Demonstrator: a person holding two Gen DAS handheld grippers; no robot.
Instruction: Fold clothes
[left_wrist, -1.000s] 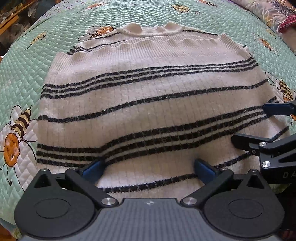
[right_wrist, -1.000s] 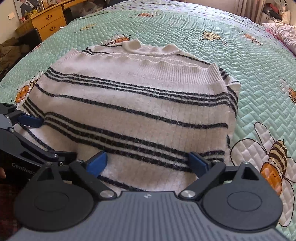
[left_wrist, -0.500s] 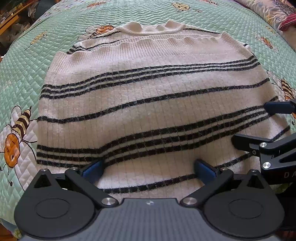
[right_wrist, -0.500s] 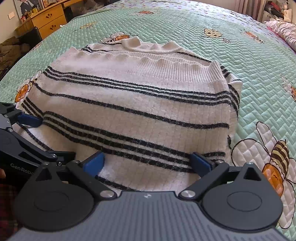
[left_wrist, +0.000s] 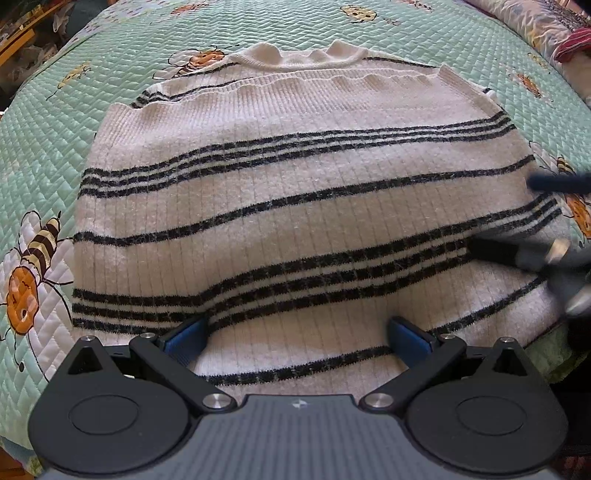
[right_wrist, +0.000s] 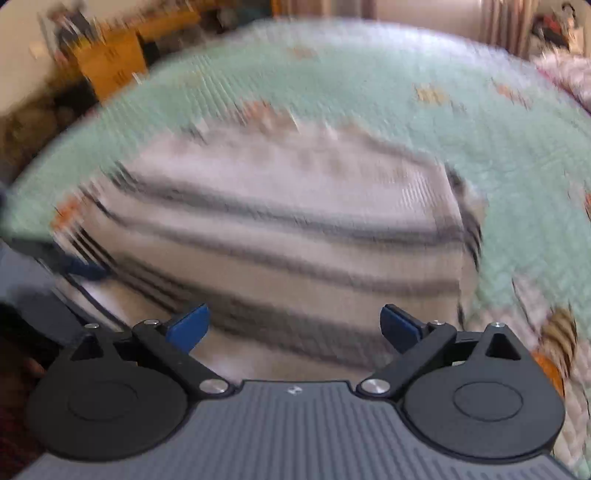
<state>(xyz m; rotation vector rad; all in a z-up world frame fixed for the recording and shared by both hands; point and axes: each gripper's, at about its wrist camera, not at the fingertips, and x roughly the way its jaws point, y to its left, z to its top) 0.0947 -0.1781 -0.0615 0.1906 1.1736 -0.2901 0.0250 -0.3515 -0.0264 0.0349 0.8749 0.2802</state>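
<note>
- Although partly folded already, the sweater (left_wrist: 295, 206) lies flat on the bed, near edge towards the camera, neckline at the far end; white rib knit with black stripes, sleeves apparently tucked under, since none show at the sides
- Far hem sits short of the neckline, so one more fold looks due; my judgement only
- Left gripper (left_wrist: 297, 334) hovers low over the near edge, jaws released and spread wide, blue pads on either side of the knit, nothing between them pinched; the spread suits sliding onto the thick doubled edge before closing
- Right gripper (right_wrist: 293, 321) also has its jaws released, wide apart, nothing held; right wrist view is heavily motion-blurred, so exact height over the cloth cannot be told
- From the left wrist view the right gripper shows blurred at the sweater's right side, near that edge; contact cannot be told
- Both tools at the near edge, one per side: a sensible placing for lifting that edge evenly
- Quilt (left_wrist: 55, 147) beneath is green, stitched, printed with bees; soft surface, so the lower finger may snag it
- Wooden drawers (right_wrist: 110, 66) stand beyond the bed, blurred
</note>
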